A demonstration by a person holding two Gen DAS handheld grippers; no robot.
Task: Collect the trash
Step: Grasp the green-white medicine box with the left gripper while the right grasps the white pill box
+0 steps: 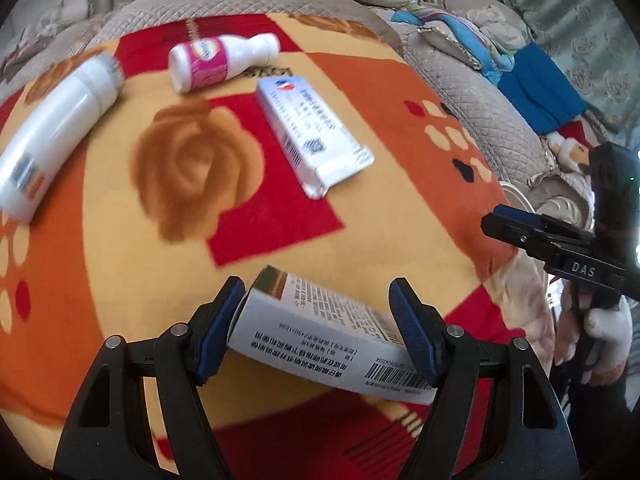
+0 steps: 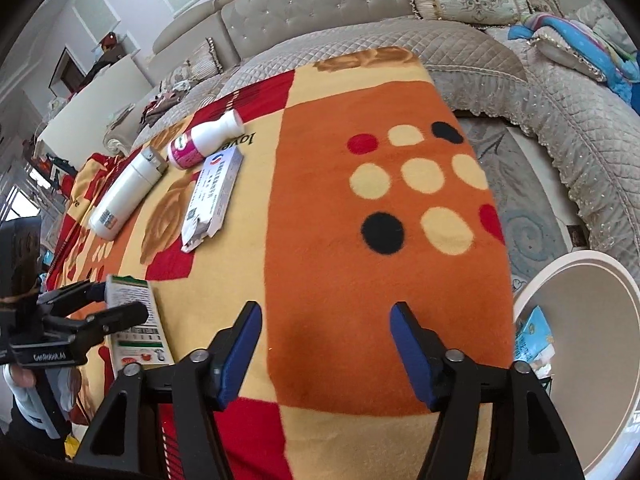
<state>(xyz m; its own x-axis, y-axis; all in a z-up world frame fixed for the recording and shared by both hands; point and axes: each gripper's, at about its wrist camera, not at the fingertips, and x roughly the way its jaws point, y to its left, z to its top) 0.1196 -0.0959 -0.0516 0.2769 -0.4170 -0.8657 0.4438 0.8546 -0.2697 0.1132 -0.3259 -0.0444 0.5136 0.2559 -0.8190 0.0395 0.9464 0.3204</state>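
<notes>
While the left gripper (image 1: 316,336) brackets a printed carton (image 1: 320,340) low over the blanket-covered surface (image 2: 360,280), contact unclear, right gripper (image 2: 326,348) hangs wide, empty. Carton looks light, thin-walled, crushable; grip across narrow faces. Bin (image 2: 592,280) stands right.

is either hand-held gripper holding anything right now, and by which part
The left hand-held gripper clamps a printed carton across its long sides, near the barcode end. The right hand-held gripper is open and empty.
</notes>
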